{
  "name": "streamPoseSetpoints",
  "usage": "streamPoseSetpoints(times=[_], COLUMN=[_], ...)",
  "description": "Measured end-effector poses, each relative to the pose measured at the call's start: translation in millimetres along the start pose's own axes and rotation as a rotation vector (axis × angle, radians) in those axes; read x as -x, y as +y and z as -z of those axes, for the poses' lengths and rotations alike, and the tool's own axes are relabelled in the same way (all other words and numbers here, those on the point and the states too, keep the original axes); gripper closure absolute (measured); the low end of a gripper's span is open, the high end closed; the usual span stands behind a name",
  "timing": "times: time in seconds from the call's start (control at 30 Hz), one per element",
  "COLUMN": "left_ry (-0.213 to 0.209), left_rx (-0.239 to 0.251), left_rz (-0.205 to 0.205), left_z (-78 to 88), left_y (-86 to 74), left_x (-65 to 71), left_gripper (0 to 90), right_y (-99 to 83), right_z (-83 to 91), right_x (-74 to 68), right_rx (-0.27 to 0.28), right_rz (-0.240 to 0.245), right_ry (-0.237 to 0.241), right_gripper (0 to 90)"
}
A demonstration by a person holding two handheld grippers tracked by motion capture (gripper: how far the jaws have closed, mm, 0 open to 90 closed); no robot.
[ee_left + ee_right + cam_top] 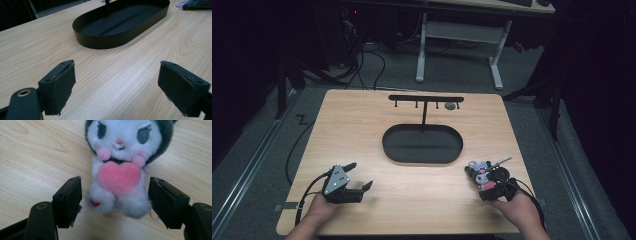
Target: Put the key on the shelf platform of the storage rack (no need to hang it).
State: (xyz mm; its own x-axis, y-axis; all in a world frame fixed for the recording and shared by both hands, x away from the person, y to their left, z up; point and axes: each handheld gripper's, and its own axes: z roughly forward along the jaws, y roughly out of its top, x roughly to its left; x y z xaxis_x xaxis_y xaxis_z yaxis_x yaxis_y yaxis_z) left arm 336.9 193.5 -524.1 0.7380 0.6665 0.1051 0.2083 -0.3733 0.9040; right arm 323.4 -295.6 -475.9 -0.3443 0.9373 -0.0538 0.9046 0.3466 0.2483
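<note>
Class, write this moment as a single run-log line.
right gripper: open, astride plush toy, pads not pressing | left gripper: open, nothing between | toy: lying on table

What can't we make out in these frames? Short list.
- Plush toy: right gripper view crops the head top at the upper edge.
- Its underside is hidden against the table.
- Small grey item at the rack: too small in the high view to identify.
- Tray: left gripper view cuts its far end; the stand's post is cropped.
- Right gripper: pads flank the toy's legs, contact unclear.

Overhead camera faces forward over the black oval tray (pixel 422 144); left gripper view shares it (pixel 120 27), low, nearby.
</note>
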Motion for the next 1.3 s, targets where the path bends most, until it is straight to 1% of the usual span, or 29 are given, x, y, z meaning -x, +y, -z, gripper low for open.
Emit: streamPoseSetpoints(times=[0.13,0.17,0.2,0.5,0.57,0.67,0.77,0.87,0.93,1.07,1.1,1.13,1.17,1.23,1.3], left_ry=[0.001,0.001,0.001,0.003,0.003,0.003,0.003,0.003,0.002,0.004,0.004,0.004,0.005,0.005,0.005], left_rx=[0.001,0.0,0.001,0.0,0.0,-0.001,-0.001,-0.001,-0.002,-0.001,0.001,0.001,0.001,0.001,0.001], left_rz=[-0.003,-0.004,-0.004,-0.003,-0.004,-0.005,-0.005,-0.005,-0.004,-0.005,-0.004,-0.004,-0.004,-0.004,-0.004], left_z=[0.1,0.1,0.1,0.0,0.0,0.0,0.0,-0.1,0.0,0.0,0.1,0.1,0.1,0.1,0.1], left_y=[-0.1,-0.1,-0.1,-0.1,-0.1,-0.1,-0.1,-0.1,-0.1,-0.2,-0.3,-0.3,-0.3,-0.3,-0.3], left_x=[0.4,0.5,0.5,0.6,0.8,0.9,0.9,0.9,0.7,0.8,0.9,0.8,0.8,0.9,0.9], left_gripper=[15.4,15.4,15.4,15.4,15.4,15.4,15.4,15.4,15.4,15.4,15.4,15.4,15.4,15.4,15.4], right_y=[1.5,1.8,2.3,2.1,1.5,1.1,0.6,0.1,0.4,2.6,3.6,5.8,5.8,7.6,9.3], right_z=[-4.3,-5.7,-5.8,-8.9,-10.5,-10.6,-10.8,-11.1,-10.3,-5.7,-3.4,2.3,2.3,7.7,12.0], right_x=[-3.5,-4.1,-5.0,-3.8,-3.3,-4.6,-4.8,-5.0,-5.0,-4.5,-4.6,-5.2,-5.2,-5.3,-5.6], right_rx=[-0.009,-0.004,-0.015,-0.018,-0.009,-0.012,-0.012,-0.005,-0.003,0.01,0.013,0.023,0.023,0.042,0.041], right_rz=[0.006,0.009,0.013,0.004,0.004,0.013,0.009,0.022,0.034,0.04,0.041,0.048,0.048,0.048,0.055], right_ry=[-0.012,-0.007,-0.018,-0.029,-0.022,-0.024,-0.031,-0.029,-0.032,-0.033,-0.033,-0.036,-0.036,-0.036,-0.04], right_gripper=[30.2,30.8,31.6,42.9,44.0,45.9,47.2,48.1,48.8,49.3,49.3,49.3,49.3,49.3,49.3])
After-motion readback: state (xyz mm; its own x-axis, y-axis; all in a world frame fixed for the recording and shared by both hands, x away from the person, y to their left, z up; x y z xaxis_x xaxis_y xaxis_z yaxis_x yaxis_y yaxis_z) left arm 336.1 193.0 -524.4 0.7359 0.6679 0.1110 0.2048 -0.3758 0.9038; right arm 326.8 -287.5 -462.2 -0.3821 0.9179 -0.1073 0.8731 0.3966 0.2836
